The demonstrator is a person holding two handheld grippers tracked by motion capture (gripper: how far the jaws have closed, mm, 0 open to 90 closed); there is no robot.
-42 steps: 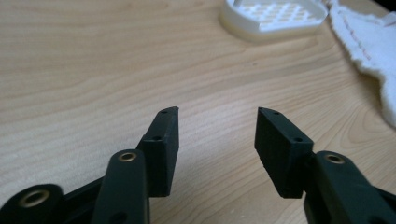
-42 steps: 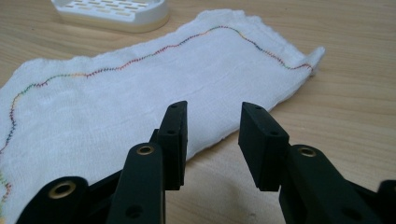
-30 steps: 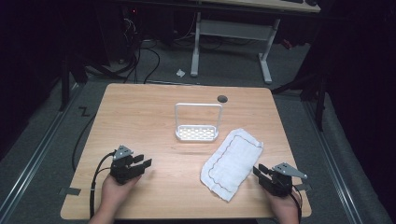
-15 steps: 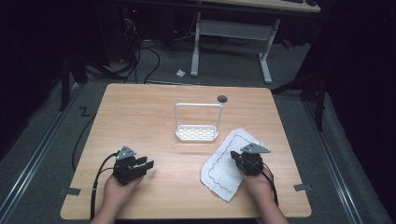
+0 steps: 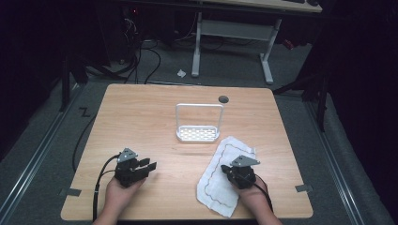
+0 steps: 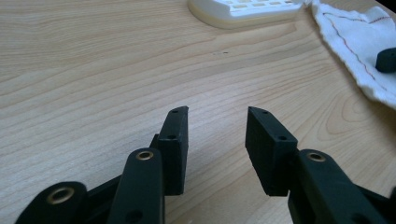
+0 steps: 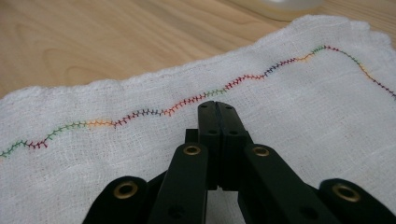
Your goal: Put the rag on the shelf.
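Wooden table [image 5: 155,122], lit, dark room around it.

White cloth [image 5: 225,178] spread flat at near right of table, long axis running from near edge toward far right. Thin multicoloured zigzag stitch line [image 7: 196,99] set a little inside the hem. Weave loose, gauzy. Far corner of cloth just beside white rack [image 5: 198,123], perhaps touching its base; cannot tell from above.

Right gripper [image 5: 233,172] over middle of cloth, held in hand [image 5: 251,199] entering from near edge. Jaws pressed flat together, tips meeting, no fold of cloth between them. Tips low over the fabric, just short of the stitch line; contact with cloth cannot be told. Grey three-cornered plate on top, cable trailing toward near edge.

Left gripper [image 5: 148,166] at near left, over bare wood, well apart from cloth. Jaws apart, gap clear, nothing between the pads; closing slightly over the last moments, nothing caught. Pointing right across table: cloth edge [image 6: 359,46] and rack base [image 6: 243,9] ahead in left gripper view, a dark tip of the other gripper resting at the cloth's right side there. Hand [image 5: 121,194] behind it, cable [image 5: 98,187] looping off near-left edge.

Rack: perforated white base, tall wire-like hoop frame standing upright, at centre of table, far of cloth. Dark round hole [image 5: 223,99] in tabletop just far-right of rack.

Beyond far edge: grey floor, white desk legs [image 5: 197,42], tangle of black cables [image 5: 141,51].
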